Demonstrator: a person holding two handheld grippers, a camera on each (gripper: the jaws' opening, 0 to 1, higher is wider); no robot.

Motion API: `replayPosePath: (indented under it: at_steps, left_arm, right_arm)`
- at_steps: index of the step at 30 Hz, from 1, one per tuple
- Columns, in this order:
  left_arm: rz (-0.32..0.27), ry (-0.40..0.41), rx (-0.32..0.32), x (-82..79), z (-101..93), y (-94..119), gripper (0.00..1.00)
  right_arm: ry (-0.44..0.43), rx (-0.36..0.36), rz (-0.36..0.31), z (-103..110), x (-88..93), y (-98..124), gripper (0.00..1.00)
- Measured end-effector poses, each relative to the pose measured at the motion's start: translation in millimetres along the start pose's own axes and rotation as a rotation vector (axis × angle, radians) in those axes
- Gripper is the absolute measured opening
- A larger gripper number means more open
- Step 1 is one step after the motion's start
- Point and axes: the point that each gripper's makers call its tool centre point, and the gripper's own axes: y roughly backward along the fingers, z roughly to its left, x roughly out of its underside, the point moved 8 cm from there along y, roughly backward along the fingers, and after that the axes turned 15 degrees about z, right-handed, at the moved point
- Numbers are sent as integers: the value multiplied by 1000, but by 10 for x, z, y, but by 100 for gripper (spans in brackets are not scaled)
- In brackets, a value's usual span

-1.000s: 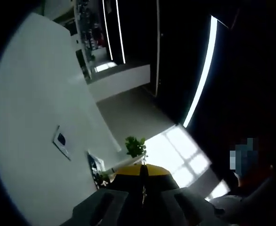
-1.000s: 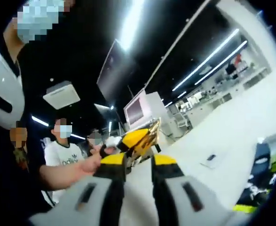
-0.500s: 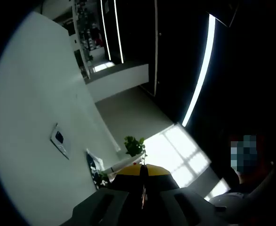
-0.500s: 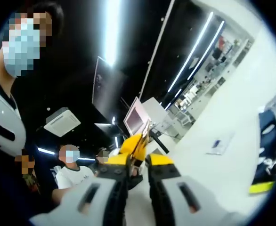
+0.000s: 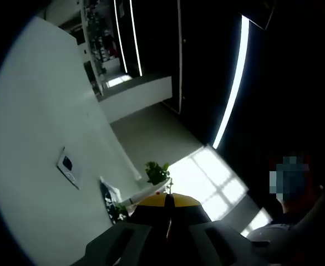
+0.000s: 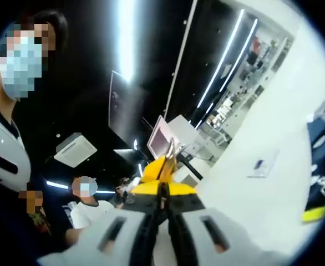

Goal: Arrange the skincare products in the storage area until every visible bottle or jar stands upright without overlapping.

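My left gripper (image 5: 168,206) rises from the bottom of the left gripper view. Its yellow-tipped jaws are pressed together with nothing between them, and it points up at a white wall (image 5: 35,111) and a dark ceiling. In the right gripper view, my right gripper (image 6: 163,193) is also shut, its yellow tips meeting with nothing held. A small yellow part (image 6: 158,168) sits just past those tips; I cannot tell what it is.
A small plate (image 5: 68,167) hangs on the white wall, with a green plant (image 5: 157,173) beside it. A light strip (image 5: 232,83) crosses the ceiling. A person (image 6: 7,160) stands close at the left, another person (image 6: 85,208) farther back, and a monitor (image 6: 158,137) beyond.
My right gripper's jaws have closed from a clear gap to touching, and its view has swung. The left gripper view has barely shifted.
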Motion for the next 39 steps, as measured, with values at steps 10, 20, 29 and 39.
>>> replayPosePath:
  at_steps: [10, 20, 29, 39]
  left_arm:
    - [4, -4, -8, 7, 23, 28, 0]
    - [28, -25, -22, 44, 12, 10, 0]
    - [60, -37, -44, 98, 21, -20, 0]
    - [144, -106, -141, 151, 71, -22, 0]
  right_arm:
    - [-43, -16, -6, 5, 9, 14, 1]
    - [-117, -26, -27, -32, -16, 81, 1]
    - [-116, 5, -38, -69, -55, 147, 1]
    - [-76, 85, -20, -129, -97, 216, 1]
